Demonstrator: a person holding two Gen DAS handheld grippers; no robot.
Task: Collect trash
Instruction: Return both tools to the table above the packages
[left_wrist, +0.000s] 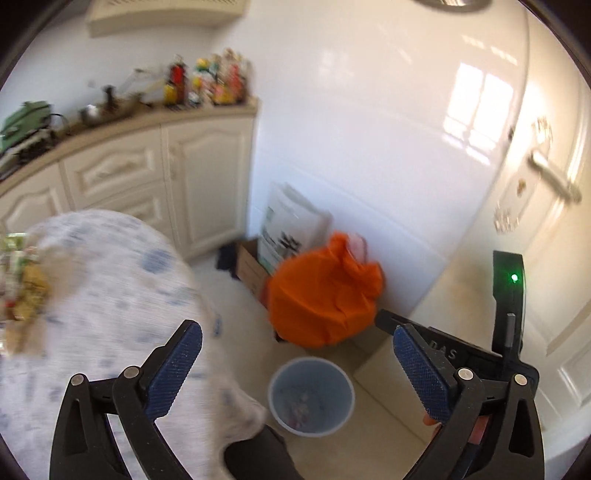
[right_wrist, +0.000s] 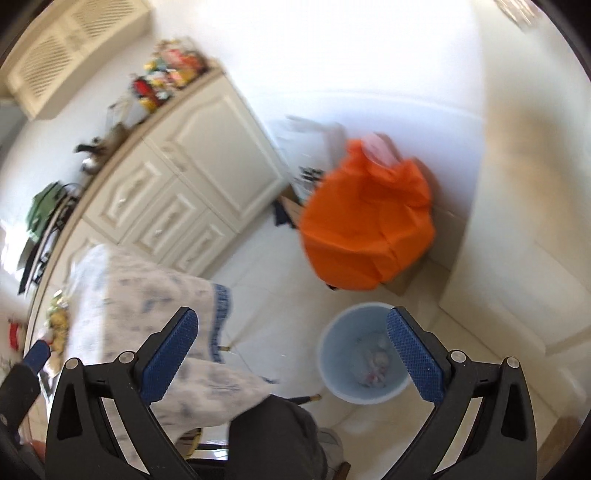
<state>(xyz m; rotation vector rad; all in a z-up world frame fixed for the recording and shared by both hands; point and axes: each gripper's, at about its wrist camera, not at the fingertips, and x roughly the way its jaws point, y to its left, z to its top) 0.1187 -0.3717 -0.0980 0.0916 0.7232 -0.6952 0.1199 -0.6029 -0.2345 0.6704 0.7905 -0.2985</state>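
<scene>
A light blue trash bin (left_wrist: 311, 395) stands on the floor with crumpled scraps in its bottom; it also shows in the right wrist view (right_wrist: 364, 354). My left gripper (left_wrist: 297, 362) is open and empty, held above the bin. My right gripper (right_wrist: 291, 354) is open and empty, high over the floor, its right pad over the bin's rim. The right gripper's body (left_wrist: 461, 354) shows at the right of the left wrist view. Loose trash (left_wrist: 22, 280) lies on the table with the blue-patterned cloth (left_wrist: 110, 295) at the left; it also shows in the right wrist view (right_wrist: 59, 325).
An orange bag (left_wrist: 325, 291) sits over a cardboard box by the white wall, just behind the bin. Cream cabinets (left_wrist: 147, 173) with bottles on the counter stand behind the table. A door with a lever handle (left_wrist: 550, 173) is at the right. Both views are motion-blurred.
</scene>
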